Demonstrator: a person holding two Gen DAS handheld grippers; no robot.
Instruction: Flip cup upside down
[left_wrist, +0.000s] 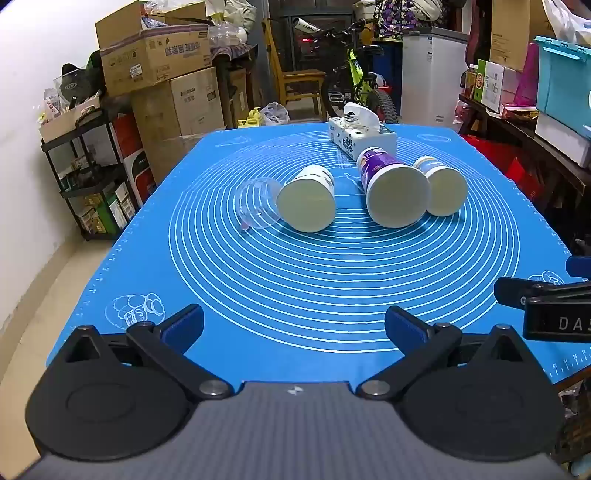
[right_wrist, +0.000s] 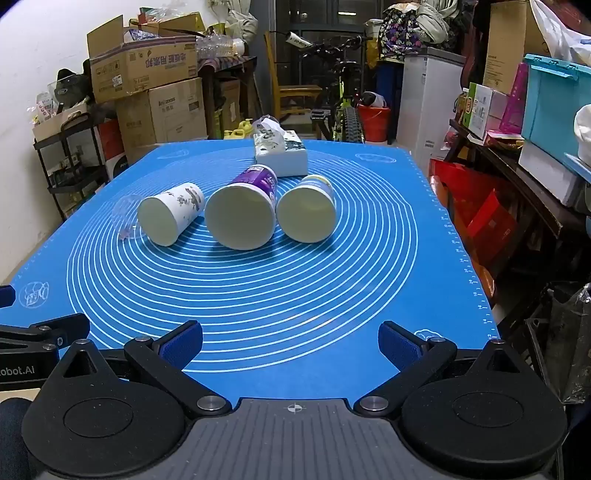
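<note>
Three paper cups lie on their sides on the blue mat (left_wrist: 295, 280), mouths toward me: a white patterned cup (left_wrist: 308, 201) (right_wrist: 170, 218), a larger purple cup (left_wrist: 395, 192) (right_wrist: 242, 214), and a blue-and-white cup (left_wrist: 443, 188) (right_wrist: 306, 210). A clear plastic cup (left_wrist: 256, 206) (right_wrist: 123, 218) lies on its side left of the white one. My left gripper (left_wrist: 293, 328) is open and empty near the mat's front edge. My right gripper (right_wrist: 290, 345) is open and empty, also at the front edge, well short of the cups.
A tissue box (left_wrist: 364, 134) (right_wrist: 282, 153) sits on the mat (right_wrist: 295, 295) behind the cups. The right gripper's side shows at the right of the left wrist view (left_wrist: 554, 306). Cardboard boxes, a shelf, a bicycle and bins surround the table.
</note>
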